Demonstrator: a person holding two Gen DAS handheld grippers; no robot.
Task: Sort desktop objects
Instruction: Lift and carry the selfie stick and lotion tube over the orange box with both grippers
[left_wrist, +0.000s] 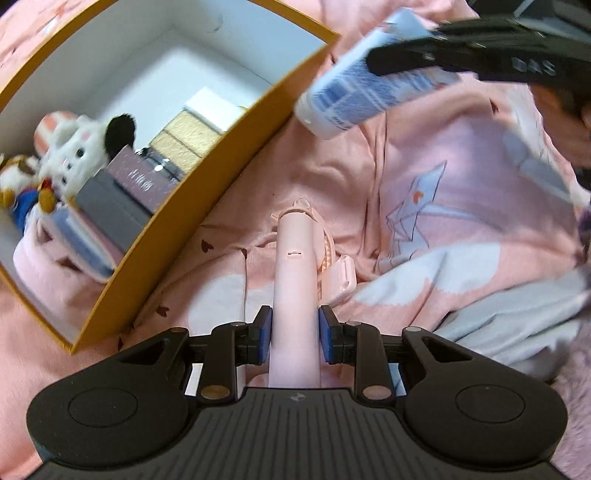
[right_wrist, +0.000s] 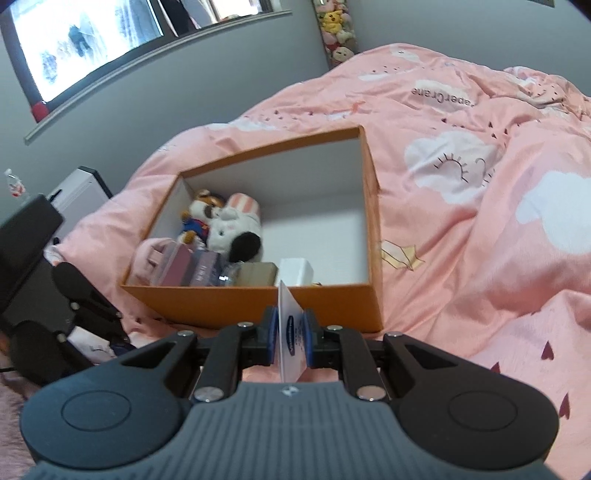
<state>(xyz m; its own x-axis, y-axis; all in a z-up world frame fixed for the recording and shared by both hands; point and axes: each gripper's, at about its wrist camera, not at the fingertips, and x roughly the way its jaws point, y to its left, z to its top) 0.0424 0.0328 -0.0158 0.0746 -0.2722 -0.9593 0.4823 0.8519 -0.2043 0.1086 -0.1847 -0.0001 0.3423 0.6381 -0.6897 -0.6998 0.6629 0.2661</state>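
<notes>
My left gripper (left_wrist: 295, 334) is shut on a pale pink handheld fan (left_wrist: 295, 266), held just above the pink bedspread to the right of the orange box (left_wrist: 207, 206). My right gripper (right_wrist: 290, 341) is shut on the flat end of a white and blue tube (right_wrist: 290, 343), held in front of the orange box's near wall (right_wrist: 258, 306). In the left wrist view the tube (left_wrist: 365, 85) hangs cap down at the top, near the box corner. The box holds plush toys (right_wrist: 225, 225), small purple boxes (right_wrist: 199, 273) and a white box (right_wrist: 295, 271).
The pink quilt (right_wrist: 461, 206) covers the bed all around the box, with folds to the right. A grey wall with a window (right_wrist: 92, 40) stands behind. A white cabinet (right_wrist: 79, 192) is at the far left, beside the bed.
</notes>
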